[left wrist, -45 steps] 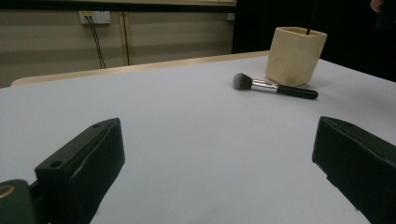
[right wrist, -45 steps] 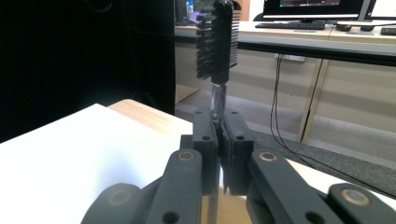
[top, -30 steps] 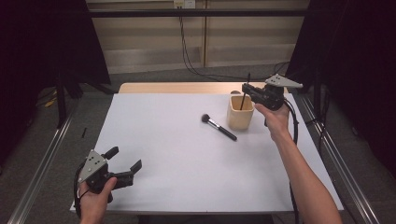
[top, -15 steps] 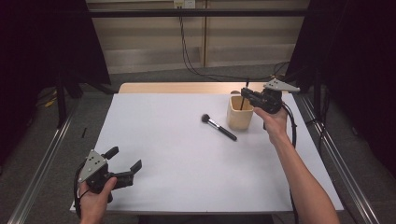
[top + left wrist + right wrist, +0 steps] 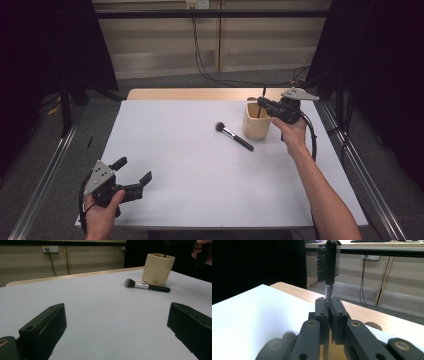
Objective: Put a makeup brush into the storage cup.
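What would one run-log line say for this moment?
right gripper: shut on comb brush, over cup | left gripper: open, empty | makeup brush: lying on table beside cup

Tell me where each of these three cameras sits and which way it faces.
High view: above the person's side, looking forward and down on the white table; both forearms enter from below.
Left gripper view: rides the left hand-held gripper, looking level across the table at the makeup brush and beige cup; its open jaws show.
Right gripper view: rides the right hand-held gripper, over the cup; jaws shut on a comb-like brush.
Shared: high and left gripper views both show makeup brush and cup.
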